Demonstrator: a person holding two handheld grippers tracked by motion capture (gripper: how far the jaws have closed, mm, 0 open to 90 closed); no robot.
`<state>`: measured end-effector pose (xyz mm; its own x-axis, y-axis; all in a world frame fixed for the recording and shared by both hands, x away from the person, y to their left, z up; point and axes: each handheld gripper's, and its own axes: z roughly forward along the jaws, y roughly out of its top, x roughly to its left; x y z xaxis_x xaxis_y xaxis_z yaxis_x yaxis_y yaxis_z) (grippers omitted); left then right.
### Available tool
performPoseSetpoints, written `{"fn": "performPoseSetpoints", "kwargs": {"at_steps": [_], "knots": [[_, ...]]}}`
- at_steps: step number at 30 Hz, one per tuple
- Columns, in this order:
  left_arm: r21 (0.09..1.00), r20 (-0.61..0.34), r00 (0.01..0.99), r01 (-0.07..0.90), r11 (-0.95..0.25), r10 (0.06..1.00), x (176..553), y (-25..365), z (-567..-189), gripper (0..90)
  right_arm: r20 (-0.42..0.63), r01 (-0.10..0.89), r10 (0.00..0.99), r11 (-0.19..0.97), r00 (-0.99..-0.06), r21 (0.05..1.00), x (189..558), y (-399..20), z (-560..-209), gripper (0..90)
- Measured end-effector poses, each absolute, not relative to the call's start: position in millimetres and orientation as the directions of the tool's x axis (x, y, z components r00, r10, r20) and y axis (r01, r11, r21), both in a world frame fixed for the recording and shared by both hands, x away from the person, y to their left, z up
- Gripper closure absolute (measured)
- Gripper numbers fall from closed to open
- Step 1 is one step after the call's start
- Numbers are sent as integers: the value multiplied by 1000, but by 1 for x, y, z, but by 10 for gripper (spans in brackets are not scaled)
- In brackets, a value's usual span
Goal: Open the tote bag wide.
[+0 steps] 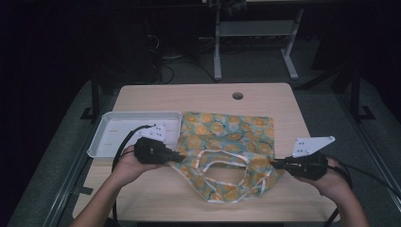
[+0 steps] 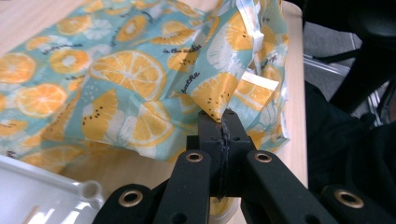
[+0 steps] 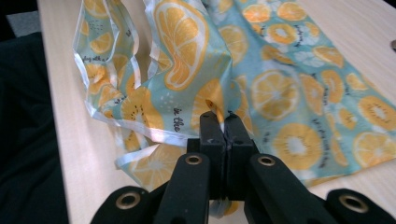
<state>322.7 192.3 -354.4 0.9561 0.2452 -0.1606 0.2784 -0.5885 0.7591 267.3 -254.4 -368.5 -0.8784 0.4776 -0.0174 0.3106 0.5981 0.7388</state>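
The left tongs point(image 1: 182, 157) are clamped on the near left edge of a cloth point(image 1: 227, 142) printed with orange slices; in the left gripper view the two jaws stand pressed together with a fold of the fabric point(image 2: 140, 79) pinched between their tips. The right tongs point(image 1: 275, 163) are clamped on the near right edge of the same cloth, and the right gripper view shows its jaws together on a bunched corner of the fabric point(image 3: 187, 74), white hem trailing to the left. Between the two grips the near part of the cloth is lifted and gathered, with its white-edged straps hanging in a loop, while the far part lies flat on the wooden surface point(image 1: 198, 94). A white tray point(image 1: 108, 135) sits on the surface just left of the cloth, behind the left hand point(image 1: 124, 165). The right hand point(image 1: 331, 177) is at the near right corner.
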Motion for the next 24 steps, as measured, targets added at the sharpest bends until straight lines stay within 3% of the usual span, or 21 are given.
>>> {"fn": "performPoseSetpoints", "kwargs": {"at_steps": [13,24], "knots": [[743,-181,915,368,-559,361,373,178,-369,897,1,418,576,592,-817,689,318,-255,-384,883],[645,-123,867,440,-625,483,404,160,-405,897,-4,500,639,606,-770,618,352,-243,-408,881]]}}
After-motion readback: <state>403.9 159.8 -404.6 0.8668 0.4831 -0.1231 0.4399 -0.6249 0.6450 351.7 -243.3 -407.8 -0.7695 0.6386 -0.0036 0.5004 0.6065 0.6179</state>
